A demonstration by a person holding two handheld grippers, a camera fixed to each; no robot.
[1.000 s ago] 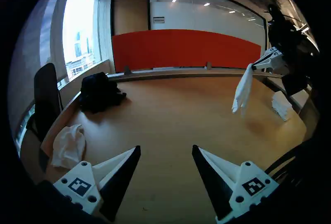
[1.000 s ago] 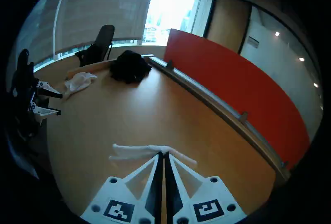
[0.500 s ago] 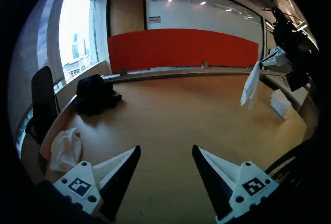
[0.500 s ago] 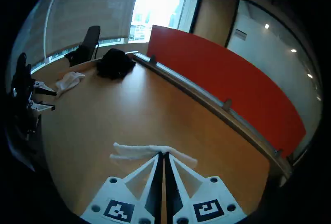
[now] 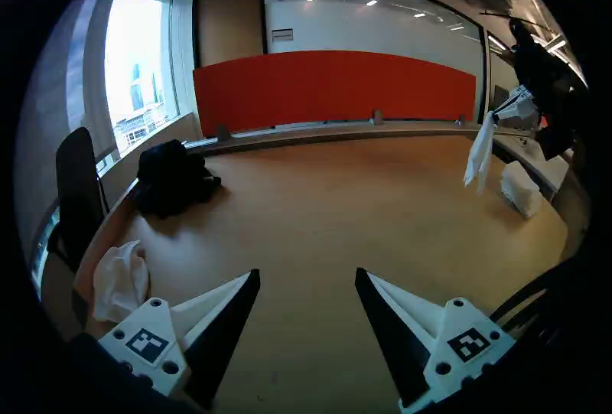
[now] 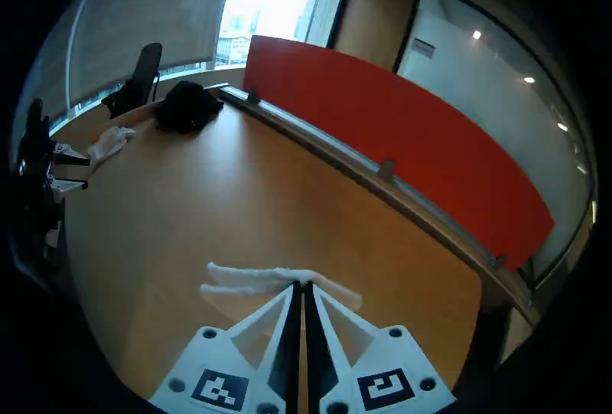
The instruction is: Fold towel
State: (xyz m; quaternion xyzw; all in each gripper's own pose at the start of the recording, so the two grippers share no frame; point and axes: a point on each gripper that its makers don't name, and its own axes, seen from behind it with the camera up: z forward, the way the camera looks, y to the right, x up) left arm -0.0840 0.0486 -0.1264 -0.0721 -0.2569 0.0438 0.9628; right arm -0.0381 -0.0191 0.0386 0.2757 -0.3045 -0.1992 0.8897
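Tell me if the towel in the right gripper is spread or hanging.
Hanging: the towel dangles bunched from the shut right gripper.

Looks across a broad, warm-brown wooden tabletop (image 5: pixel 329 207) with a curved edge. Ends on the far side at a grey rail (image 5: pixel 306 132), backed by a long red partition (image 5: pixel 336 89). Above that, carries a pale glazed wall (image 5: pixel 367 27) dotted with small ceiling lights (image 5: pixel 372 2), beside a wooden panel (image 5: pixel 228 24). Lets in bright daylight through a tall window (image 5: pixel 134 85), partly covered by a blind (image 6: pixel 138 24). Places a dark office chair (image 5: pixel 76 177) just beside the tabletop's window end.
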